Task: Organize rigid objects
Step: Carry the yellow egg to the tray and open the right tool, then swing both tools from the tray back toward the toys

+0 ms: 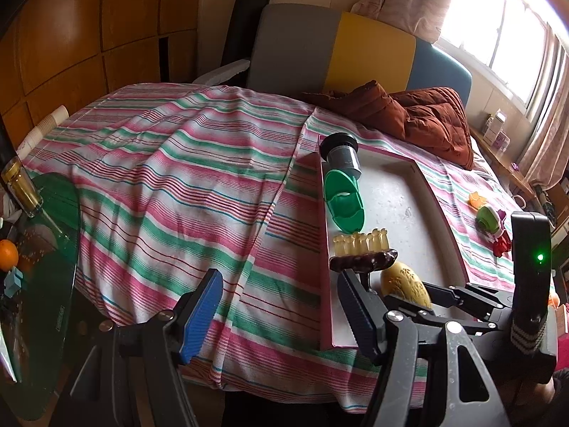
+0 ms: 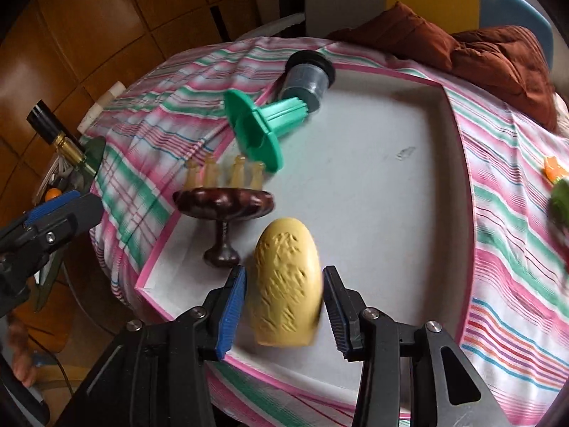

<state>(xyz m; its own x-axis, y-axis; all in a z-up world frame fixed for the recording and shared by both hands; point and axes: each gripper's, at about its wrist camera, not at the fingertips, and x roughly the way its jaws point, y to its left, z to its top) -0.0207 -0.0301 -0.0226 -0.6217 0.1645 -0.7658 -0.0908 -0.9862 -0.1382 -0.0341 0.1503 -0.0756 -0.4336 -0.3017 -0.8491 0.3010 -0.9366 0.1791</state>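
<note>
Both fingers of the right hand-held gripper (image 2: 284, 302) stand released around the yellow carved piece (image 2: 286, 284) in the tray (image 2: 391, 178); the left hand-held gripper (image 1: 281, 313) hangs spread wide over the bed (image 1: 177, 178).

A bed (image 1: 185, 185) is covered by a striped sheet. Wood panelling (image 1: 89, 28) is seen behind it. Daylight is admitted through a curtained window (image 1: 512, 21) at right.

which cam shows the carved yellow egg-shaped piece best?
Right wrist: the carved yellow egg-shaped piece fills the centre, standing in the pink-rimmed white tray between the open right tongs. Left wrist shows only its top, behind those tongs.
</note>
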